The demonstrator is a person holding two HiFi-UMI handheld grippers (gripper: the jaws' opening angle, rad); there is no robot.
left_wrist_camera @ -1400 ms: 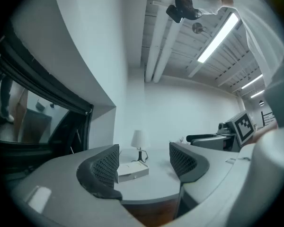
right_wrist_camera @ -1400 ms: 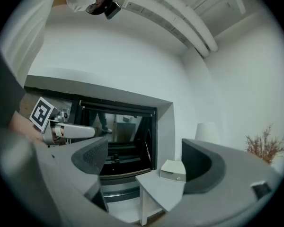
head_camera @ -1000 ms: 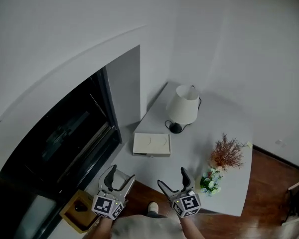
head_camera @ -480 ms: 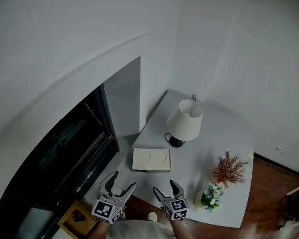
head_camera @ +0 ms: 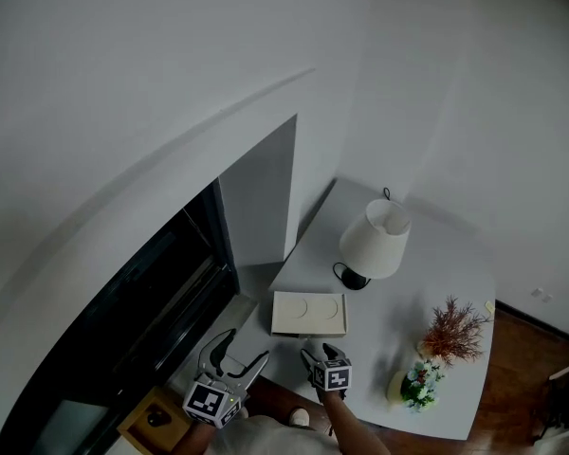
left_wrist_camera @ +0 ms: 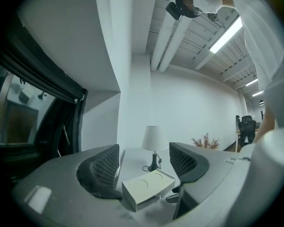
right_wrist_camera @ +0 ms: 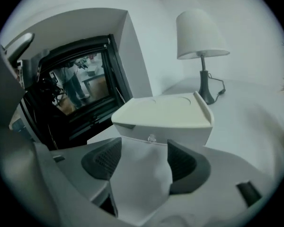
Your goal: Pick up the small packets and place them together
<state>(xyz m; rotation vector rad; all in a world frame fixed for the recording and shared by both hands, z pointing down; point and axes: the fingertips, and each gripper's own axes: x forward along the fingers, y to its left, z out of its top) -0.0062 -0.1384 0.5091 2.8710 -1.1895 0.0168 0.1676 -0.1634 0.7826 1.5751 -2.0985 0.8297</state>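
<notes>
No small packet shows in any view. A cream box (head_camera: 308, 313) with a drawer front lies on the white table (head_camera: 398, 322). My right gripper (head_camera: 319, 352) is just in front of the box (right_wrist_camera: 165, 115), its jaws closing. They line up with the small drawer knob (right_wrist_camera: 152, 137). Between the right gripper's (right_wrist_camera: 139, 162) pads I see only a pale white surface, and they press on nothing. My left gripper (head_camera: 248, 345) hangs open to the left of the box, off the table's front corner. In the left gripper view that gripper (left_wrist_camera: 146, 164) frames the box (left_wrist_camera: 146, 188) with an empty gap.
A white lamp (head_camera: 375, 240) stands behind the box, its cord trailing. A dried brown plant (head_camera: 452, 330) and a small flower pot (head_camera: 419, 385) stand at the table's right front. A dark glass opening (head_camera: 142, 320) fills the left, with a wooden box (head_camera: 152, 415) on the floor.
My right gripper has moved forward to the front of the box and its jaws have narrowed. The left gripper has kept its place. The head view has tilted, so the table sits lower.
</notes>
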